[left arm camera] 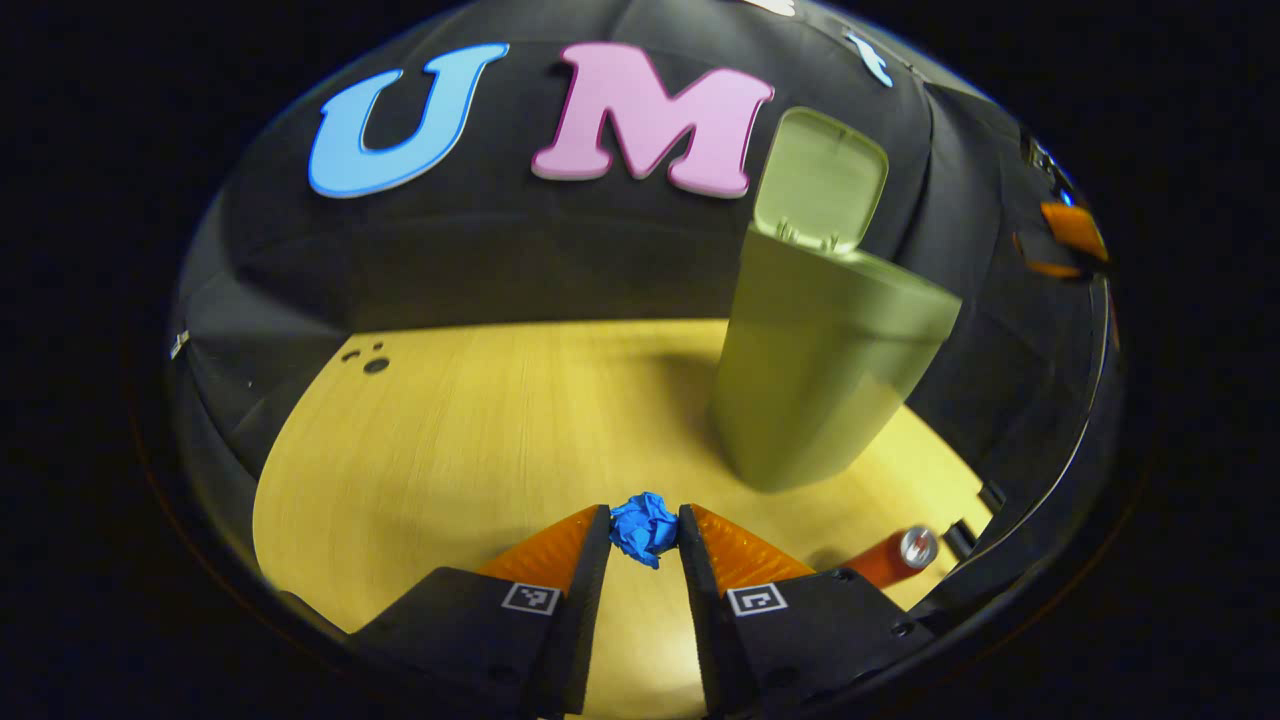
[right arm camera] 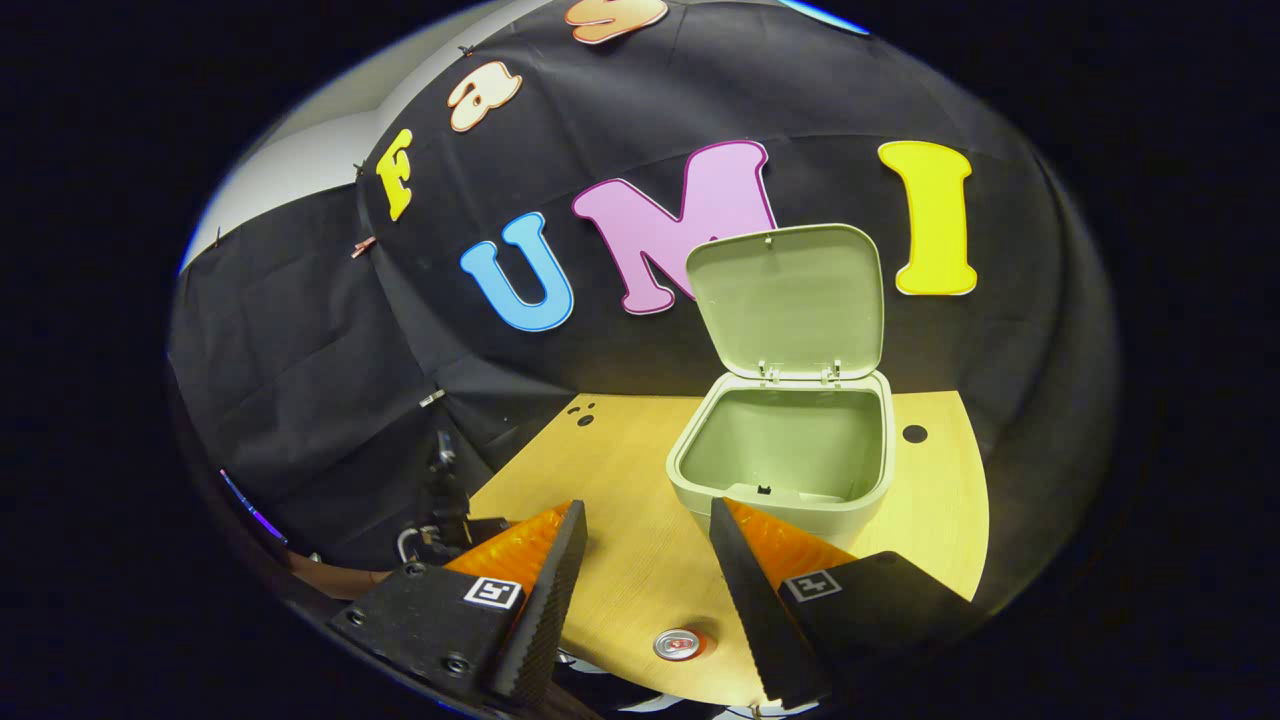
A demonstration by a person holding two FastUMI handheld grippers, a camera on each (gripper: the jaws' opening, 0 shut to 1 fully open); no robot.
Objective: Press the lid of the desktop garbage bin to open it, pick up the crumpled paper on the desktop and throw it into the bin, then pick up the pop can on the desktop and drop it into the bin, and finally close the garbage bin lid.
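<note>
Two views recorded the moment at which the left claw [left arm camera: 644, 530] pinched the crumpled paper [left arm camera: 644, 527] between its fingertips, the ball held above the desk [left arm camera: 450, 440] and short of the garbage bin [left arm camera: 820, 370]. The paper appeared light, soft and compressible, so a modest squeeze across its middle would likely suffice (harder pressure would merely flatten it), and its creased surface should resist slipping. The pop can [right arm camera: 679, 643], by contrast, looked smooth and thin-walled; it would best be taken across its cylindrical side, gently enough not to dent it. The right claw [right arm camera: 640, 525] was spread apart and held nothing, hovering over the can. The left gripper view showed the bin from the side, its lid [left arm camera: 822, 180] raised, and the can lying low at the right. The right gripper view alone looked down into the bin's open mouth, which appeared empty, with the can end-on near the desk's front edge.
</note>
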